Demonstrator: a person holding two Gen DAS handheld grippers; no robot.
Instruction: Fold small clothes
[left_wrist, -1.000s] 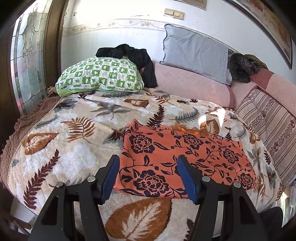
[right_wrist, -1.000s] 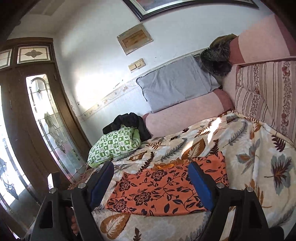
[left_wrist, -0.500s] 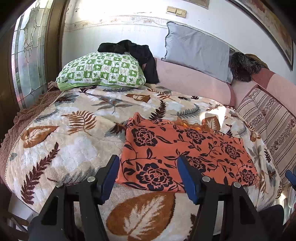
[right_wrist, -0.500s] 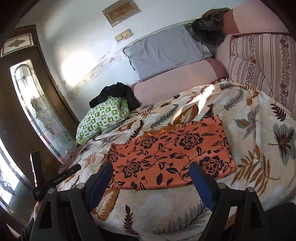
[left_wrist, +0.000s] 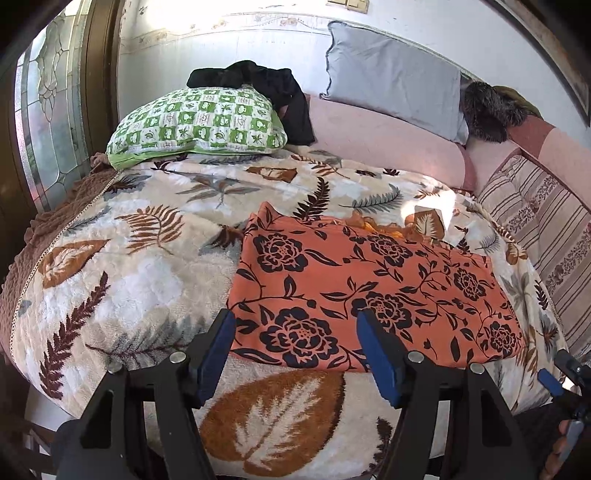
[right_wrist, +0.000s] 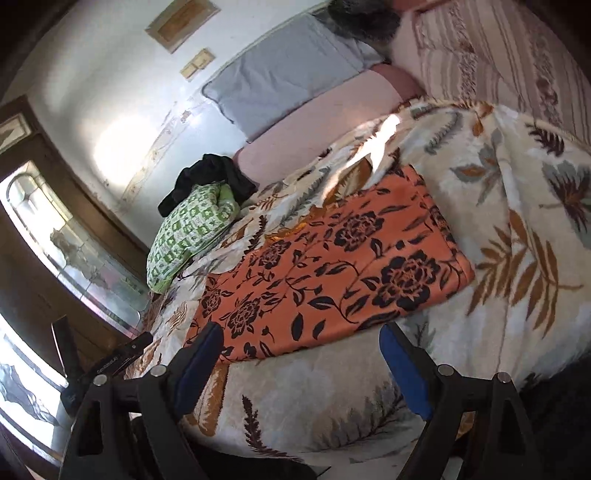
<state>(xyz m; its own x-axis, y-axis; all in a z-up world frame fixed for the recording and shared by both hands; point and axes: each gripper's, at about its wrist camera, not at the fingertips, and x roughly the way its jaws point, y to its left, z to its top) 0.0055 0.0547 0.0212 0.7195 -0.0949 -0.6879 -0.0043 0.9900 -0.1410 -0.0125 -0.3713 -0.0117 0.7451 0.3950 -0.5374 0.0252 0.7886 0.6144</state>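
An orange cloth with black flowers (left_wrist: 369, 291) lies folded flat as a rectangle on the leaf-patterned blanket (left_wrist: 147, 266). It also shows in the right wrist view (right_wrist: 332, 266). My left gripper (left_wrist: 295, 350) is open and empty, just above the cloth's near left edge. My right gripper (right_wrist: 299, 365) is open and empty, hovering before the cloth's near edge. The right gripper's tip shows at the left wrist view's lower right (left_wrist: 561, 380).
A green checked pillow (left_wrist: 199, 125) with a black garment (left_wrist: 273, 92) lies at the bed's far left. A grey pillow (left_wrist: 391, 77) and pink bolster (left_wrist: 384, 147) line the wall. A striped cushion (left_wrist: 546, 229) is at the right. A glass door (right_wrist: 74, 251) stands left.
Both grippers have moved down and closer to the cloth's near edge. The right wrist view has tilted steeply. The cloth has not moved.
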